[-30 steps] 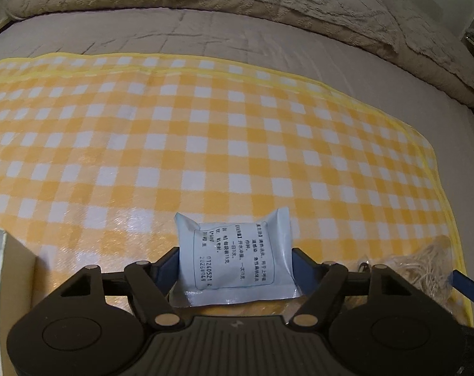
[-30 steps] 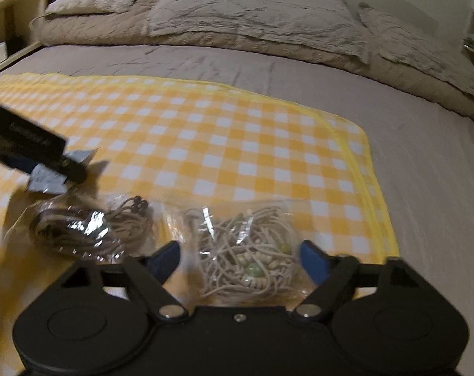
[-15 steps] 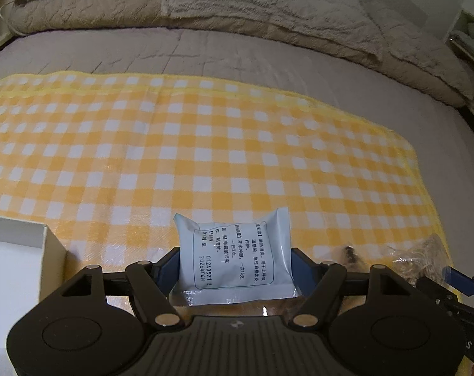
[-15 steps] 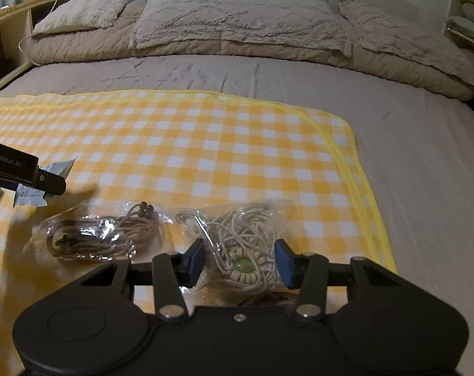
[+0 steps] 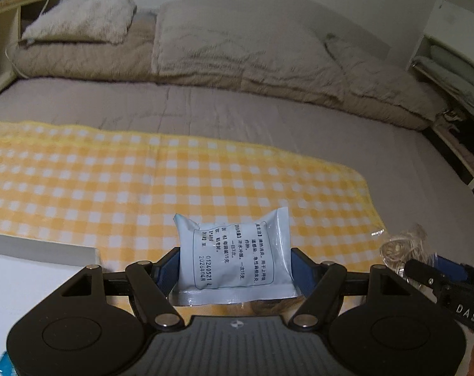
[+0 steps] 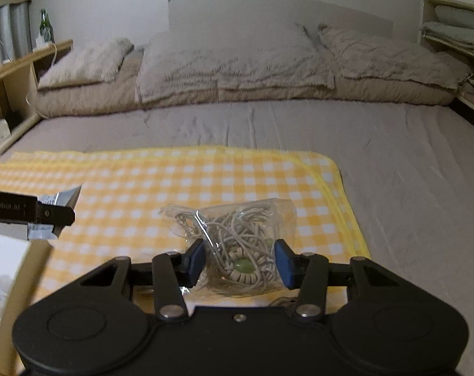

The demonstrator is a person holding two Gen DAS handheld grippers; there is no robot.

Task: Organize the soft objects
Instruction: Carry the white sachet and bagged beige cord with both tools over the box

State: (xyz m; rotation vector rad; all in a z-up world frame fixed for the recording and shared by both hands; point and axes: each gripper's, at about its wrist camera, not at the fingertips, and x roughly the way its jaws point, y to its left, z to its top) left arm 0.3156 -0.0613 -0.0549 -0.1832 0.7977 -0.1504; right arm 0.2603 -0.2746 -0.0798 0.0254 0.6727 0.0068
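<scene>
Left gripper (image 5: 235, 264): jaws closed on the pale blue sachet (image 5: 234, 258), held upright and clear of the yellow checked cloth (image 5: 111, 181) near the bed's near edge.
Right gripper (image 6: 239, 261): jaws pinched on the clear bag of cords (image 6: 237, 244), lifted above the cloth's right end.
White box (image 5: 39, 253): at the near left, probably where both go.
Sachet handling: light, flat and slick film; the side grip should hold it, since the sealed edges are floppy.
Bag handling: soft, crinkly, springy; grip the bulk of the coil, as loose plastic may slip.
Writing: Chinese dosage print and "01240521" on the sachet; "DAS" on the right gripper's body.
</scene>
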